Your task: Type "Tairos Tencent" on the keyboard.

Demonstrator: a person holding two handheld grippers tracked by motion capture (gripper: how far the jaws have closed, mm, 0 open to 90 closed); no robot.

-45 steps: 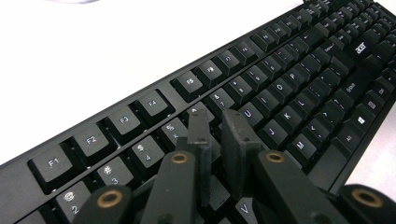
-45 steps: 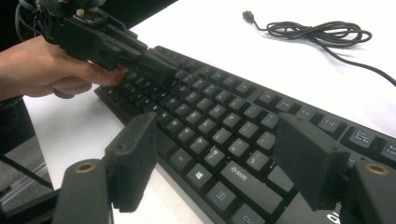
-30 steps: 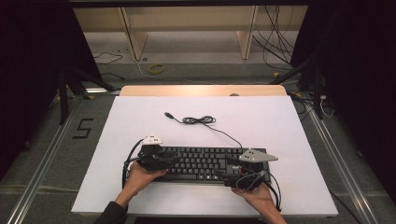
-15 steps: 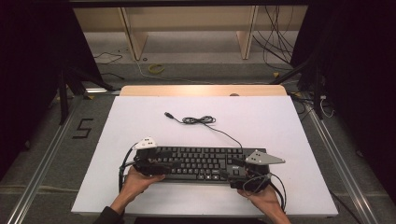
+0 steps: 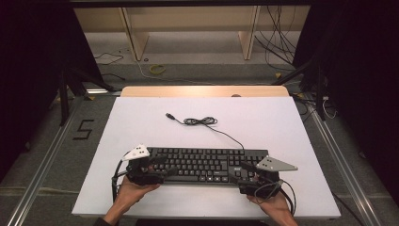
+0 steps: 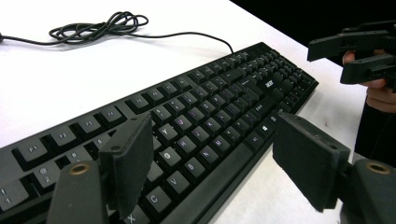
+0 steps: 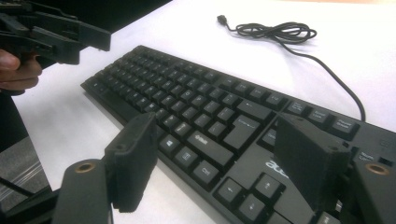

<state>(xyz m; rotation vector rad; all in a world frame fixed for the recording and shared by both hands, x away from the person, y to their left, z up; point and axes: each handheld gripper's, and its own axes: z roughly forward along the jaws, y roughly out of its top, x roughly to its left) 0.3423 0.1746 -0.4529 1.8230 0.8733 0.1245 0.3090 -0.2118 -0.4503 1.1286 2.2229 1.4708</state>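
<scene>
On the near half of the white table (image 5: 282, 127) in the high view, a black Acer keyboard (image 5: 202, 165) lies flat and parallel to the front edge, its cable (image 5: 202, 121) running back to a loose coil with the USB plug (image 5: 168, 115) beyond it. The left gripper (image 5: 157, 165) sits at the keyboard's left end and the right gripper (image 5: 244, 173) at its right end.

In the left gripper view, the left gripper (image 6: 212, 158) has just been opening; its jaws stand wide and released, with the left part of the keyboard (image 6: 196, 121) below and between them, the pads not pressing on it. If it shuts from here, one pad would likely land on keycaps rather than the frame and could pop one loose.

In the right gripper view, the right gripper (image 7: 215, 154) is likewise spread and unclenched over the keyboard's (image 7: 196, 107) right end near the Acer logo (image 7: 278, 165), holding nothing. A lift by this end alone would probably tilt the board and drag the cable (image 7: 327, 70), and the coil (image 7: 275, 30) could snag.
</scene>
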